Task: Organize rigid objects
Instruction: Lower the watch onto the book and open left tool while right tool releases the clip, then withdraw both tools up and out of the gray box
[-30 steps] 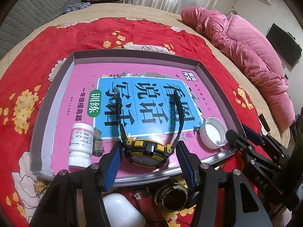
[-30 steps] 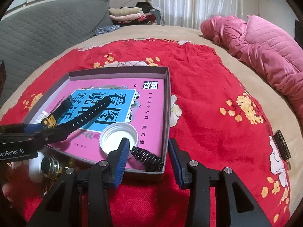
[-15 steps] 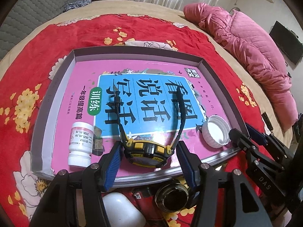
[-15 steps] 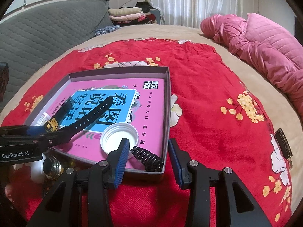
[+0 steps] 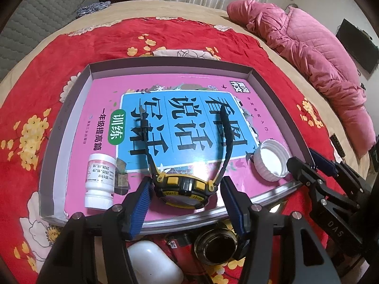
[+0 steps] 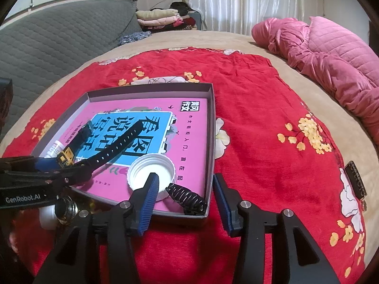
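Between the spread pads of the left hand-held gripper (image 5: 186,203), untouched, lies the yellow-black watch (image 5: 183,189) in the gray tray (image 5: 272,87), straps running straight ahead; right hand-held gripper (image 6: 186,203) opens around the hair clip (image 6: 187,197).

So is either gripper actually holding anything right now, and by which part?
Nothing is held. The watch lies between the open left jaws, untouched; the right jaws are opening around the hair clip.

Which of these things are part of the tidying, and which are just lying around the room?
Part of the job:
- shallow grey cardboard tray
- black-and-yellow wristwatch
- small white pill bottle
- white ribbed plastic cap
- black hair clip

Lying about:
- pink quilted jacket
- folded clothes
- grey quilted cover
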`<state>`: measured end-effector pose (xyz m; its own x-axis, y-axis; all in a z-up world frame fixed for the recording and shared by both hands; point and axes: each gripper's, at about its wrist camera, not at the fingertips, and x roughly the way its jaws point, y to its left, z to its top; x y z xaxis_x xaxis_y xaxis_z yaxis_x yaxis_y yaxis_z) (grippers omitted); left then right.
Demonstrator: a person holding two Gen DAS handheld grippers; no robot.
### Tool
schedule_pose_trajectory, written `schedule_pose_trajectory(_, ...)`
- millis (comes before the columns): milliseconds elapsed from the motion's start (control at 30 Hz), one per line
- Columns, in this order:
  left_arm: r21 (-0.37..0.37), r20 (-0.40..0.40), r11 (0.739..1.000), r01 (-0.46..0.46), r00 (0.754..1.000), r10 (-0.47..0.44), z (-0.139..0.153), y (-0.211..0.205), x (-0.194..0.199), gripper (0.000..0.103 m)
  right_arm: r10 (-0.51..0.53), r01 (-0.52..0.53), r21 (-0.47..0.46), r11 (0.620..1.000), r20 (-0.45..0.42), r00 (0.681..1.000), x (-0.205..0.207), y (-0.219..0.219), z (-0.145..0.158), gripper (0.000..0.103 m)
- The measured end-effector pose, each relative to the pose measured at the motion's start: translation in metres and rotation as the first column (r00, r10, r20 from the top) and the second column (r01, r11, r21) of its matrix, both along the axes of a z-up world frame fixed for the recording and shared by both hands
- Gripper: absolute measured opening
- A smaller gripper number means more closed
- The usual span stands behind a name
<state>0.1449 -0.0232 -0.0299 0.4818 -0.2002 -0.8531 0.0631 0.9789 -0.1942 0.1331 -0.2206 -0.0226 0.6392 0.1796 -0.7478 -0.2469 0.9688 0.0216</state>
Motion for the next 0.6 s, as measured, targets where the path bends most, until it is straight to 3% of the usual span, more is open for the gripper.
schedule_pose_trajectory(300, -0.019, 0.000, 1.000, 0.003, 1.000, -0.003, 0.0028, 0.0011, -0.0019, 0.058, 0.007, -0.007, -0.007, 1.000, 0.007, 1.000, -0.0007, 0.0017, 0.0018, 0.059)
schedule_pose_trajectory(600, -0.025, 0.001, 1.000, -0.007, 1.000, 0.008, 0.0057, 0.0064, -0.0043, 0.059, -0.002, 0.002, -0.013, 1.000, 0.008, 1.000, -0.0006, -0.0005, 0.0015, 0.060)
